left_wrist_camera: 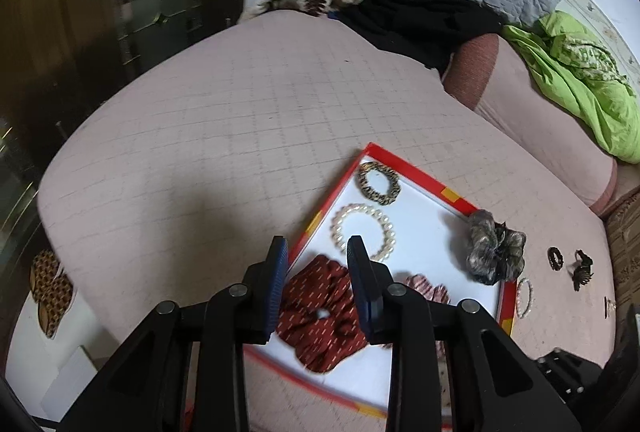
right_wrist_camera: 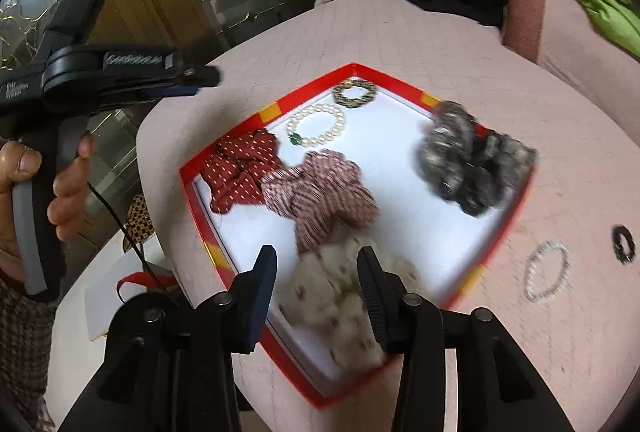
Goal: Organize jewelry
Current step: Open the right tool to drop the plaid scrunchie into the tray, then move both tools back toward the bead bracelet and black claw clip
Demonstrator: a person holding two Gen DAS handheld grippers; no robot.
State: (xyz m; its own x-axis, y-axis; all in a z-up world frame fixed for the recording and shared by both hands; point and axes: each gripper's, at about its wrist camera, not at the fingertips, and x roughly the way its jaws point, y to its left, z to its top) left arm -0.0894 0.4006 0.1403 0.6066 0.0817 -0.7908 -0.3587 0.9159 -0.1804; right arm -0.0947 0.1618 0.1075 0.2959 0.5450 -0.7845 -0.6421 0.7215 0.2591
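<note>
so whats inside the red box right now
Inside the red box: dark red scrunchie, pink striped scrunchie, cream scrunchie, pearl bracelet, leopard hair tie. The grey scrunchie straddles its rim. Anything beneath them is covered.

No legible text; gripper [right_wrist_camera: 120, 72] lettering blurred.

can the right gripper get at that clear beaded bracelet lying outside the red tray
Probably yes. The beaded bracelet lies flat on the pink bedcover, just off the red tray, with nothing over it. The right gripper is open and empty, above the cream scrunchie.
</note>
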